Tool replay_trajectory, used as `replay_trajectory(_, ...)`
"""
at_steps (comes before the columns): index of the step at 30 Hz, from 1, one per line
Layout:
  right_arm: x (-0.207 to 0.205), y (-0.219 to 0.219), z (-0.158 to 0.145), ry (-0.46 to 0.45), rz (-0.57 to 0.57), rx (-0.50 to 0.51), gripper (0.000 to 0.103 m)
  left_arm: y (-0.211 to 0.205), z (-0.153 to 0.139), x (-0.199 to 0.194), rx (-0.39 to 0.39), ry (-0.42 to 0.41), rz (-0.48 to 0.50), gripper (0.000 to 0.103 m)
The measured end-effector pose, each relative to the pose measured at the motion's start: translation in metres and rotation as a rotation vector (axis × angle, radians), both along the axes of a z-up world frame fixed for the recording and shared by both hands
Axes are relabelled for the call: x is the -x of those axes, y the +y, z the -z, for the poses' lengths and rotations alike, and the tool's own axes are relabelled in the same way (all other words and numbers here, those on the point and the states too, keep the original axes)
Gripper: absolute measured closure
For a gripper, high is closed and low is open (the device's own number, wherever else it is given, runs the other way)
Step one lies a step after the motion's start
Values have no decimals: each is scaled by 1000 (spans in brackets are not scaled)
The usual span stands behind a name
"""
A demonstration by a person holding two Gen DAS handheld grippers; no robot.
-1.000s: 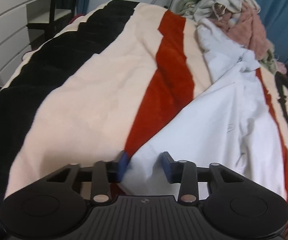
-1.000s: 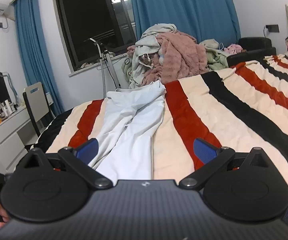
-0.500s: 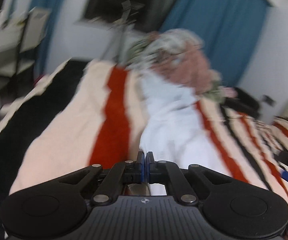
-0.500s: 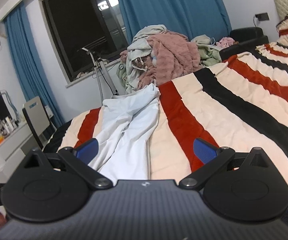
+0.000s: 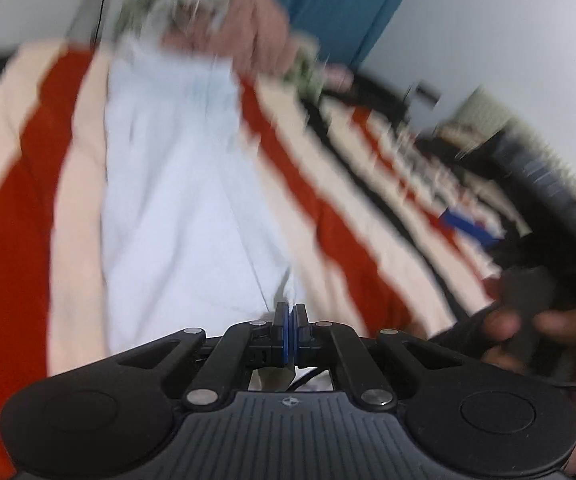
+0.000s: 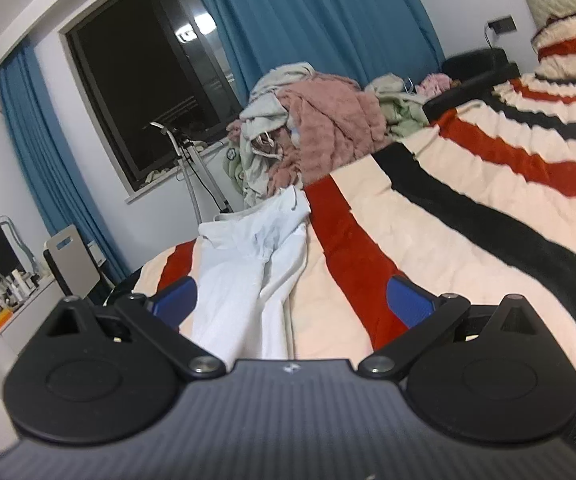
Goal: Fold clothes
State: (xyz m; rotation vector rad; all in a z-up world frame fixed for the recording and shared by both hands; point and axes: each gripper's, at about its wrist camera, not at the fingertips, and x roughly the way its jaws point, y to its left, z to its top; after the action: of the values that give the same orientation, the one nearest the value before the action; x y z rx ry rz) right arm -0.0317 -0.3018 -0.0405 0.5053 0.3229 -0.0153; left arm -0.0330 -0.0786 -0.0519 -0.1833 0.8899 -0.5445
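Nearest in the left wrist view: left gripper [image 5: 289, 320], its 2 blue pads pressed together on the near hem of the pale white garment [image 5: 176, 184], a sliver of cloth showing between and below the fingers. Garment stretched lengthwise away from the pads across the striped fleece blanket [image 5: 20, 184] in cream, red and black, its far end reaching the heap of crumpled clothes [image 5: 224, 20]. Whole view smeared by motion blur, so fine detail lost. At the right edge, a bare hand [image 5: 535, 344] wrapped around a dark handle, with a blue pad of the other tool just above it.

Nearest in the right wrist view: right gripper [image 6: 291, 300], its 2 blue fingers [image 6: 405, 302] spread wide, holding nothing, poised above the blanket [image 6: 467, 216]. Left finger over the near edge of the same white garment [image 6: 248, 280]; right finger over a red stripe. Garment lying in long folds between 2 red stripes, narrowing toward the far edge of the bed. Just beyond its far tip, the clothes pile [image 6: 315, 120] of pink fluffy fabric mixed with grey-green pieces. Behind that, blue curtains [image 6: 315, 12] flanking a dark window [image 6: 148, 80]. Off to the left, a black and white chair [image 6: 70, 256] beside a white dresser [image 6: 12, 320] with small items on top.
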Motion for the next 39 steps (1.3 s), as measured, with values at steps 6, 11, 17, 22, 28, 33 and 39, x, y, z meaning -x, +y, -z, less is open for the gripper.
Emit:
replay_trajectory(6, -9, -4, 10, 61, -31, -72, 0, 16, 9, -13, 35, 72, -18, 79)
replay_trajectory(11, -24, -7, 26, 176, -109, -184, 0, 55, 0, -13, 170, 129, -79, 54)
replay_trajectory(17, -47, -4, 59, 377, -182, -355, 19, 99, -2, -28, 201, 152, -256, 40)
replay_trajectory(22, -60, 5, 80, 512, -182, -432, 28, 114, 23, -52, 221, 273, -349, 38)
replay_trajectory(28, -63, 19, 90, 575, -207, -430, 30, 105, 39, -65, 234, 317, -318, 63)
replay_trajectory(33, -65, 22, 89, 583, -217, -378, 33, 119, 47, -60, 285, 353, -422, 98)
replay_trajectory(39, -62, 17, 89, 587, -206, -382, 36, 145, 41, -42, 384, 310, -541, 100)
